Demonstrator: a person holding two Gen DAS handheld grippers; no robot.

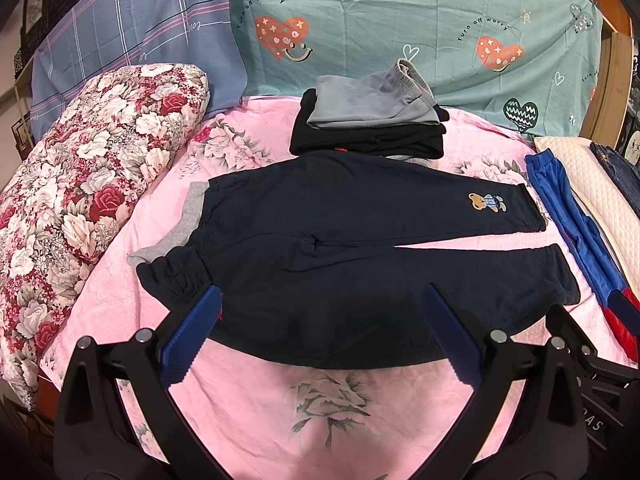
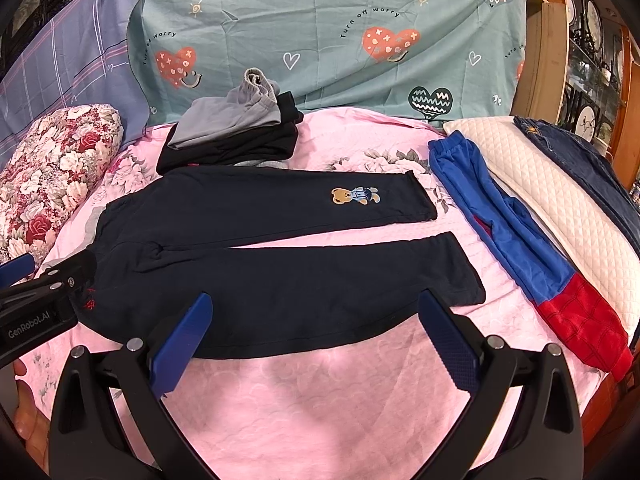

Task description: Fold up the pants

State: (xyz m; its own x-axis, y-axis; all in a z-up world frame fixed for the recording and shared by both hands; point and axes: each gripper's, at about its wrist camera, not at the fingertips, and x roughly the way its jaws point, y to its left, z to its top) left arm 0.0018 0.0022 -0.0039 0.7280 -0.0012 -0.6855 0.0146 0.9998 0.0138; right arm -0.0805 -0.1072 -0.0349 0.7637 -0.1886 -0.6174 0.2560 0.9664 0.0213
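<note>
— One pair of dark pants (image 1: 340, 248) spread flat mid-bed, legs parted, waist toward the floral pillow (image 1: 80, 184).
— Claws?
— Left claw (image 1: 320, 320) agape above the near leg; right claw (image 2: 316, 320) likewise, clutching nothing.
— Beyond?
— Folded stack (image 2: 232, 136) at the bed's (image 2: 320, 400) far edge.

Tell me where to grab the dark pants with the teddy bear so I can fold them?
Grab the navy pants along the near leg's lower edge, coming from the near side: one grip by the waistband, one by the cuff. They lie flat with legs parted, so that edge could probably lift over onto the bear leg.
</note>
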